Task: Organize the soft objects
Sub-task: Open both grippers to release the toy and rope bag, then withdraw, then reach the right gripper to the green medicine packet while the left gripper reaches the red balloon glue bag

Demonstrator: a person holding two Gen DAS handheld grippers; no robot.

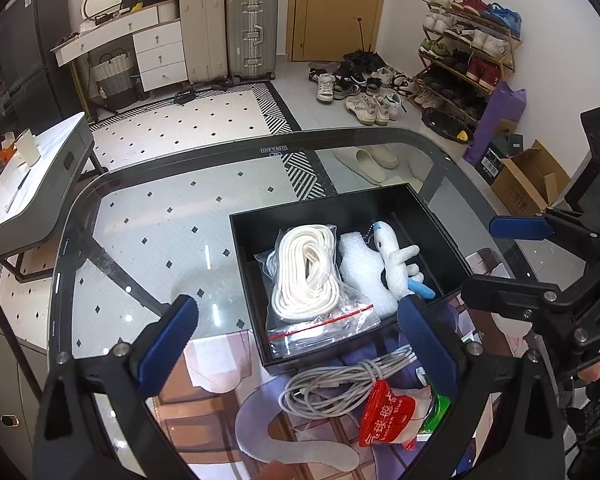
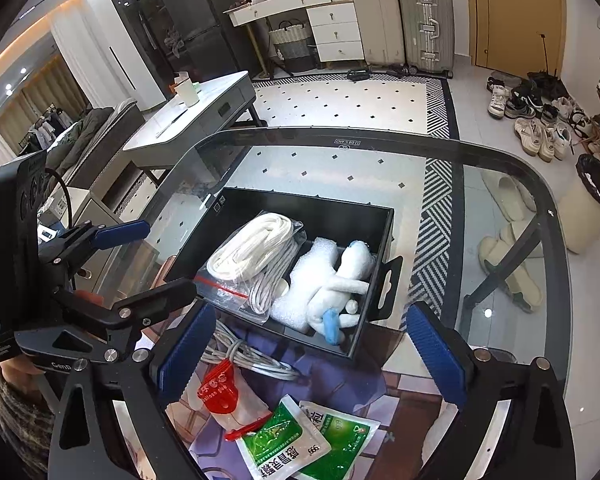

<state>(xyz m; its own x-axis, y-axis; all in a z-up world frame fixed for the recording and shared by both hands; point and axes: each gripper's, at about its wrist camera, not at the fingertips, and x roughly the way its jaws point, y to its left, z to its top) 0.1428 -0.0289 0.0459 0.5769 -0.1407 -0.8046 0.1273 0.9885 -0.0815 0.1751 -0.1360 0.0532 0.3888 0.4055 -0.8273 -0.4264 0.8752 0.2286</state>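
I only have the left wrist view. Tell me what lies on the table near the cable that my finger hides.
Observer: Two green sachets lie flat beside the red glue packet, outside the black box.
Operator: Report the box's right side.
Observer: A black hang tab with a slot stands against the outer right wall, next to the plush toy.
Operator: Give me the right gripper's state.
Observer: The right gripper is open and holds nothing; its fingers straddle the box's near edge from above.
Operator: And mine?
Observer: The left gripper is open too, above the grey cable.
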